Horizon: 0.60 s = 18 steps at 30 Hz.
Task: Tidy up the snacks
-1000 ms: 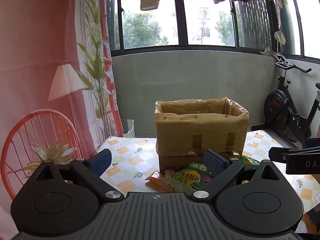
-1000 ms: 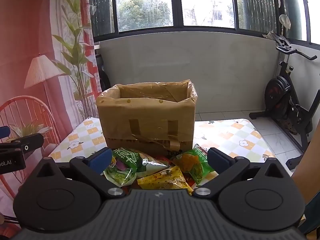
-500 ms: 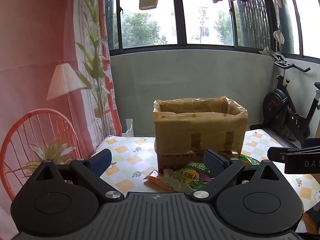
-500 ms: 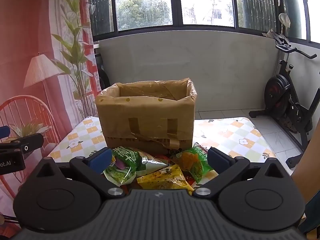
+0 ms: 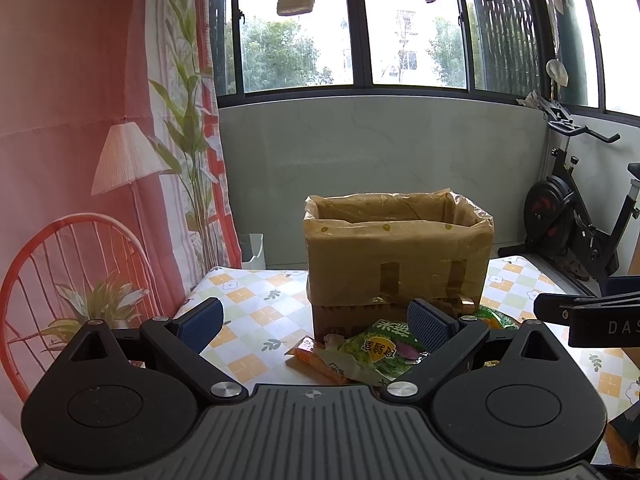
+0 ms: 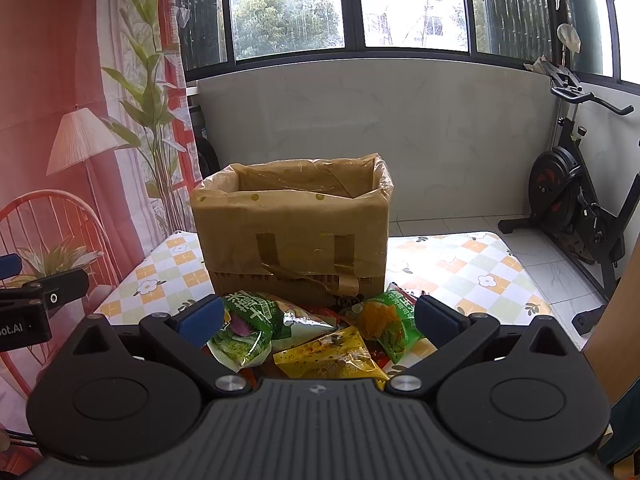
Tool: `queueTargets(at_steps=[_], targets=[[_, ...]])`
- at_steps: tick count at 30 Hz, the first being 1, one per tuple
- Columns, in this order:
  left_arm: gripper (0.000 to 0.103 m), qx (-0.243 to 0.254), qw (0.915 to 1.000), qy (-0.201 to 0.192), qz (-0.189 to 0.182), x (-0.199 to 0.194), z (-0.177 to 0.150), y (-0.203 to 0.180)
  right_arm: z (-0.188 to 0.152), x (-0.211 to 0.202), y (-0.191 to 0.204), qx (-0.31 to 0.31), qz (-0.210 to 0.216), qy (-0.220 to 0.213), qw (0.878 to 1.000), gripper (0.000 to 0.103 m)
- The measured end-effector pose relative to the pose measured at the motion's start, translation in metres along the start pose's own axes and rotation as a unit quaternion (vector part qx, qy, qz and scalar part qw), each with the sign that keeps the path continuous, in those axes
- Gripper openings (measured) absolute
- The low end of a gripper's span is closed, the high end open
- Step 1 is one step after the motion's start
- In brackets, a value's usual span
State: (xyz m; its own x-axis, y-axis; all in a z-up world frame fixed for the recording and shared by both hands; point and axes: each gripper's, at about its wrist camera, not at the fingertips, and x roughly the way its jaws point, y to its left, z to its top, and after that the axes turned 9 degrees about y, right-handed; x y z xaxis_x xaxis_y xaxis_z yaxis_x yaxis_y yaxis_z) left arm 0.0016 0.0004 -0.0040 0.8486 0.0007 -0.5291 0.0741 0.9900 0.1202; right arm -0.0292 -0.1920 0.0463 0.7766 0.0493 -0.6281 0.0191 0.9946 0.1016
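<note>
I see the checkered table point(image 6: 460, 264) filling the lower view, and on it the tall cardboard box point(image 6: 292, 240), lined with a tan plastic bag and open at the top. I cannot see down into it, so whether any snacks are already inside I cannot tell; from the pile outside, I judge the sorting has barely begun, if at all.

The snack packets lie heaped on the table against the box's near face. My right gripper point(image 6: 318, 320) hangs just short of them, its jaws spread wide and holding nothing. My left gripper point(image 5: 312, 320) sits further left, also spread and empty, with the heap off to its right side.

Of the packets, the green bag with the purple print point(image 6: 244, 332) is biggest and puffy, the green-and-orange bag point(image 6: 386, 326) lies to its right, and the flat yellow packet point(image 6: 334, 358) sits nearest me. All look crinkly, light and slippery, and all remain to be moved.
</note>
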Motion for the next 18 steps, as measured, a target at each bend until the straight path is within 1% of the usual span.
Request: queueTargets(at_steps=[18], targets=[[0.100, -0.004, 1.0000, 0.006, -0.001, 0.0021, 0.0007, 0.0016, -0.0019, 0.0007, 0.0002, 0.002, 0.000, 0.003, 1.000, 0.103]])
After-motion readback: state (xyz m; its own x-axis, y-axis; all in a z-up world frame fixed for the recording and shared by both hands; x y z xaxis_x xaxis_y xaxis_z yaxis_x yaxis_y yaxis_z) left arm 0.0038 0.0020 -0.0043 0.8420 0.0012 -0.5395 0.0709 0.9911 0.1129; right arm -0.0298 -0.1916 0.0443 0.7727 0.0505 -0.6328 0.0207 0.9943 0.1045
